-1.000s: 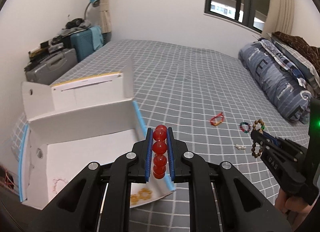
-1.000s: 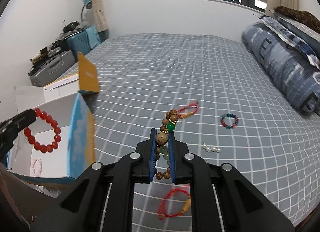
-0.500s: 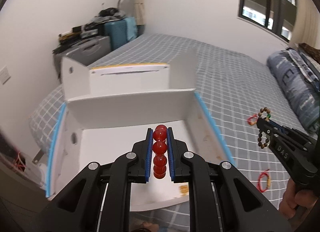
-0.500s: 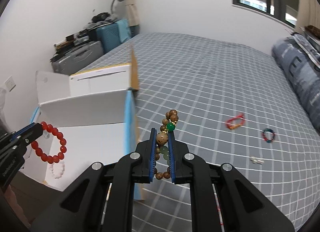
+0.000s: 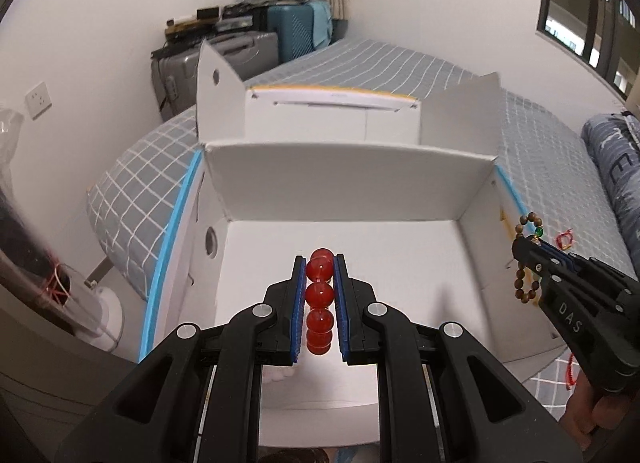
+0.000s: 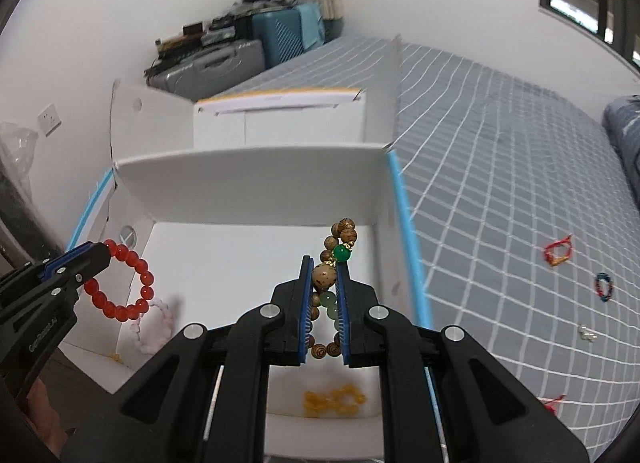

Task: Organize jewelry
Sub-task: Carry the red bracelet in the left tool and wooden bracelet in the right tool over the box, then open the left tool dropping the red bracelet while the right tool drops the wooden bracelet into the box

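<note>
Both my grippers hold bracelets over the open white box.

My left gripper (image 5: 319,263) is clamped on a red bead bracelet (image 5: 319,295), hanging above the white cardboard box (image 5: 348,179). My right gripper (image 6: 324,269) pinches a wooden bead bracelet (image 6: 329,279) over the same box, where a pink bracelet (image 6: 154,327) and yellow bracelet (image 6: 334,403) lie on the floor.

Left hand-held gripper (image 5: 319,263) pinches red bracelet (image 5: 319,295) above white box (image 5: 348,187).
</note>
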{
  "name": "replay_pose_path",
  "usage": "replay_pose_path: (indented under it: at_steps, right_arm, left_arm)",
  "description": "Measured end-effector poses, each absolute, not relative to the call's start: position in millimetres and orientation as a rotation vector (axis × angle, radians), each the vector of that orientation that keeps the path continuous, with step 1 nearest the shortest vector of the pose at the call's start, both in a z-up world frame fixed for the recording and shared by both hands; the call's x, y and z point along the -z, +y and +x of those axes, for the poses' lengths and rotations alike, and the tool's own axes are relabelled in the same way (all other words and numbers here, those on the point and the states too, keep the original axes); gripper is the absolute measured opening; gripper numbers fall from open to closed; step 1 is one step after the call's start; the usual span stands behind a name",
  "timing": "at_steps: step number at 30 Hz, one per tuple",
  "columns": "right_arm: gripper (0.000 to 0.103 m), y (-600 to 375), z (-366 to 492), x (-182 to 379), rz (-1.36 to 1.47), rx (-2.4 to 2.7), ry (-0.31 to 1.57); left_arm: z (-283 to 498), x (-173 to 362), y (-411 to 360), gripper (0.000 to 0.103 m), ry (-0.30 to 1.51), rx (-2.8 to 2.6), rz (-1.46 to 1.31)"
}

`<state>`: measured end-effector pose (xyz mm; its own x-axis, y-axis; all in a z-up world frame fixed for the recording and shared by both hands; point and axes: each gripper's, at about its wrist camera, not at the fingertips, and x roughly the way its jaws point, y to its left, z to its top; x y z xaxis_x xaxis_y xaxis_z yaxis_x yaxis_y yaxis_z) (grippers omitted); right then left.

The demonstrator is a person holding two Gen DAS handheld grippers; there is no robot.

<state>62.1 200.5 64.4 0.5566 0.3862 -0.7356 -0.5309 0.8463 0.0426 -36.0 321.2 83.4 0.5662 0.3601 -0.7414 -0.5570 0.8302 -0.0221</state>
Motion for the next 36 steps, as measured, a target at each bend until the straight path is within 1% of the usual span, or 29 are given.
replay_pose_path:
  at_steps: [9,16,20,23,24,25,26,27,28,29,30,31,33,35,36]
  right_arm:
    - [0.010,217,83,-26,-0.222,-0.503,1.001]
    - [0.010,223,85,-15,-0.251,-0.487,1.044]
    - [0.011,226,84,-12,-0.259,-0.501,1.056]
    - [0.013,227,83,-12,-0.244,-0.540,1.069]
    - [0.017,228,82,-13,-0.245,-0.546,1.064]
    - [0.027,227,80,-15,-0.241,-0.550,1.058]
    - [0.033,226,79,-16,-0.235,-0.555,1.049]
    - [0.042,226,77,-19,-0.228,-0.559,1.038]
    - [0.047,225,75,-21,-0.229,-0.561,1.031]
    - [0.049,225,74,-23,-0.230,-0.562,1.025]
    - [0.054,225,72,-25,-0.230,-0.565,1.017]
    - [0.060,225,71,-27,-0.228,-0.567,1.008]
    - [0.065,224,68,-33,-0.230,-0.559,0.986]
    - [0.069,224,66,-37,-0.232,-0.558,0.970]
    - [0.074,223,65,-40,-0.234,-0.557,0.957]
  left_arm:
    - [-23,-50,346,0.013,0.935,-0.552,-0.314]
    - [-17,-36,350,0.013,0.995,-0.557,-0.322]
    - [-15,-35,351,0.013,1.001,-0.558,-0.320]
    - [-16,-36,350,0.015,1.002,-0.547,-0.324]
    - [-16,-36,349,0.015,1.001,-0.549,-0.323]
    - [-17,-37,349,0.015,0.997,-0.550,-0.319]
    - [-18,-38,348,0.018,0.995,-0.551,-0.317]
    - [-19,-40,348,0.027,0.993,-0.553,-0.317]
    - [-19,-41,347,0.032,0.991,-0.555,-0.316]
    - [-20,-41,348,0.041,0.987,-0.557,-0.318]
    - [-21,-43,348,0.047,0.982,-0.562,-0.321]
    - [-22,-44,348,0.049,0.980,-0.567,-0.316]
    - [-24,-47,348,0.062,0.970,-0.579,-0.305]
    - [-26,-50,348,0.068,0.956,-0.585,-0.300]
    - [-27,-52,348,0.076,0.947,-0.586,-0.300]
